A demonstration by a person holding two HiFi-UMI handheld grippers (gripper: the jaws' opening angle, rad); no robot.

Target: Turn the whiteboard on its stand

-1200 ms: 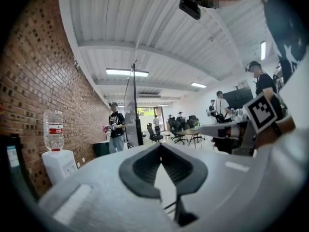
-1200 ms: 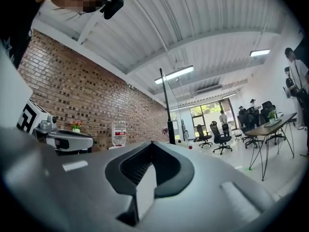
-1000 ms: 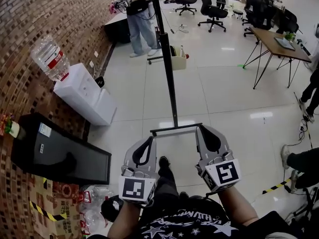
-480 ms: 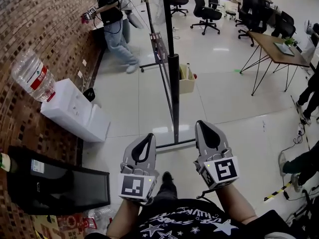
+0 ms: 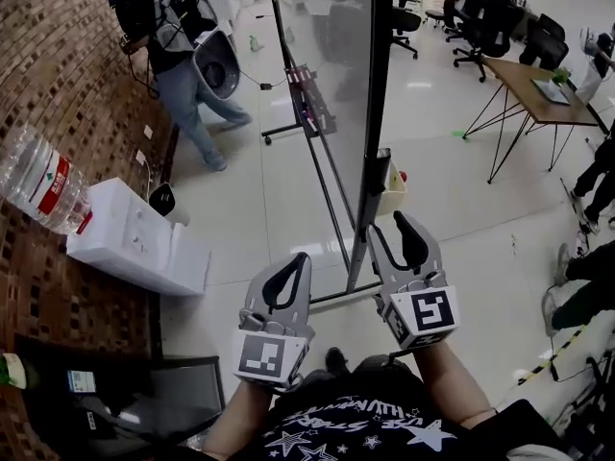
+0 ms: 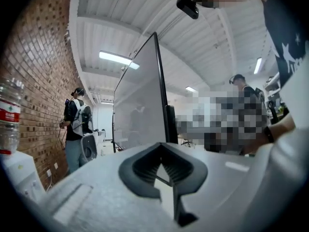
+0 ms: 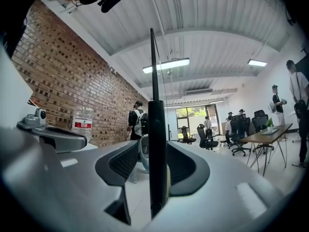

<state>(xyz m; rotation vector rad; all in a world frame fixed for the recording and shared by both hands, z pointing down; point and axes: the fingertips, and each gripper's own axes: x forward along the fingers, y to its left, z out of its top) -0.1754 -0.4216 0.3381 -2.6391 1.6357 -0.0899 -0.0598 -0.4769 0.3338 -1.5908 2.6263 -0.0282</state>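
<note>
The whiteboard [image 5: 327, 56] stands upright on its wheeled stand, its grey face angled toward the left and its black side frame [image 5: 375, 113] nearest me. My right gripper [image 5: 394, 227] is at that frame at about waist height. In the right gripper view the black frame [image 7: 154, 81] runs up between the jaws, which are opening, with a thin gap on each side. My left gripper [image 5: 296, 260] hovers shut and empty left of the stand. In the left gripper view the board [image 6: 137, 110] rises beyond the closed tips [image 6: 161, 145].
The stand's foot bar [image 5: 332, 296] lies on the tiled floor just ahead. A white water dispenser [image 5: 135, 233] with a bottle [image 5: 43, 185] stands by the brick wall on the left. A person with a backpack [image 5: 183, 36] is behind. A desk [image 5: 538, 80] is at right.
The board, first seen edge-on as a thin line, now shows its broad face. Both grippers have come up to the stand, and the right jaws have parted around the black frame.
</note>
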